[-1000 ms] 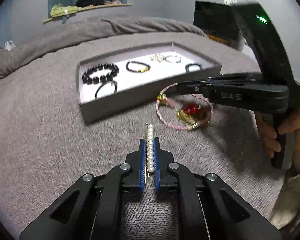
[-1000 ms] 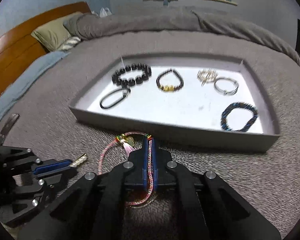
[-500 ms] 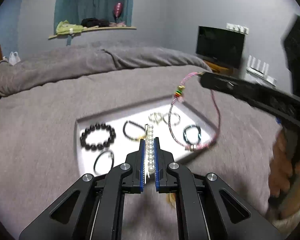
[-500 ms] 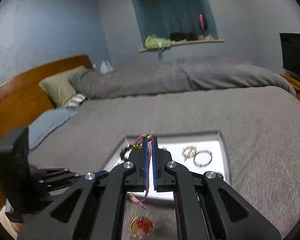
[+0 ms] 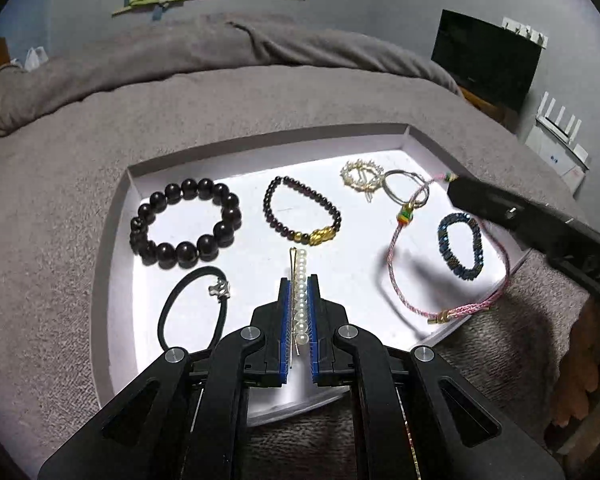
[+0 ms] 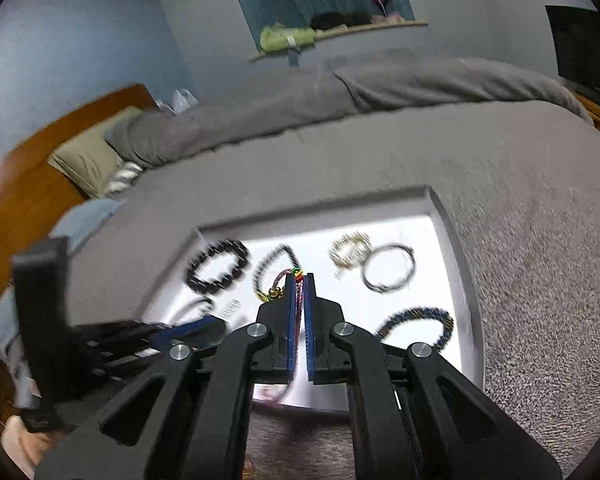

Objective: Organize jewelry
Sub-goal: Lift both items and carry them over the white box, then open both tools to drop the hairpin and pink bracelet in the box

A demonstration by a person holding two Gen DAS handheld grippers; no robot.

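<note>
My left gripper (image 5: 299, 280) is shut on a pearl hair clip (image 5: 300, 280) and holds it over the front middle of the white tray (image 5: 112, 216). My right gripper (image 6: 299, 278) is shut on a pink cord bracelet (image 5: 396, 264), which hangs in a loop over the tray's right side; the cord shows between its jaws in the right wrist view (image 6: 299, 300). In the tray lie a large dark bead bracelet (image 5: 186, 224), a small dark bead bracelet with a gold charm (image 5: 302, 216), a black hair tie (image 5: 192, 308), a gold pearl brooch (image 5: 360, 176), a silver ring bangle (image 5: 406, 188) and a blue bead bracelet (image 5: 460, 246).
The tray (image 6: 456, 240) lies on a grey blanket (image 5: 60, 184) covering a bed. A wooden headboard (image 6: 28, 184) and pillow (image 6: 88, 156) are at the left of the right wrist view. A black monitor (image 5: 488, 60) stands at the far right.
Both grippers have risen from the blanket with their items and moved over the tray, then lowered toward it. The pink bracelet was lifted off the blanket, leaving the red and gold piece behind.
</note>
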